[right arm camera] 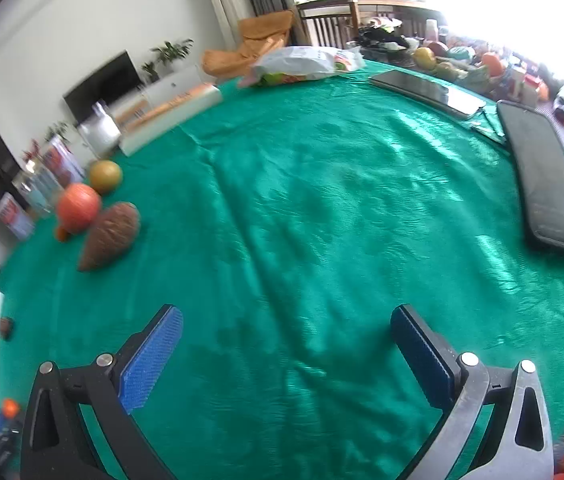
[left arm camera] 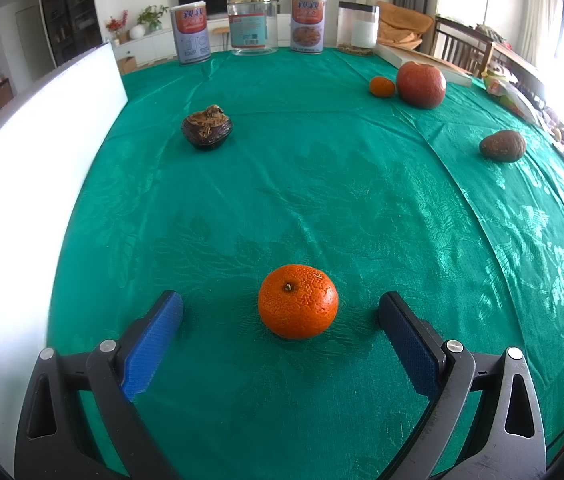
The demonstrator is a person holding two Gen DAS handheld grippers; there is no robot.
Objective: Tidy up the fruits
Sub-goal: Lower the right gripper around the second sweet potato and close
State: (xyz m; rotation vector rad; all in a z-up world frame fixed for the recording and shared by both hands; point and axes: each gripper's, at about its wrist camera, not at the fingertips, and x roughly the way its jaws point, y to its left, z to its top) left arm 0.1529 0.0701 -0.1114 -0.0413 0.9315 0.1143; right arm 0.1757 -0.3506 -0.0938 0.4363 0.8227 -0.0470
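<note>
Left tool [left arm camera: 280, 305] stands released astride the mandarin [left arm camera: 297, 301], untouched on the tabletop [left arm camera: 321, 184]; advise centring, then closing gently; right tool [right arm camera: 286, 320] released, empty.

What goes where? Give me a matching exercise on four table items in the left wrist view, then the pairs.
Things:
1. mandarin
2. mangosteen
3. apple
4. avocado

Places:
A. far right, beside a smaller orange fruit
B. between the open left gripper fingers
C. alone, near the right edge
D. left of centre, near the white board

Pairs: 1-B, 2-D, 3-A, 4-C
</note>
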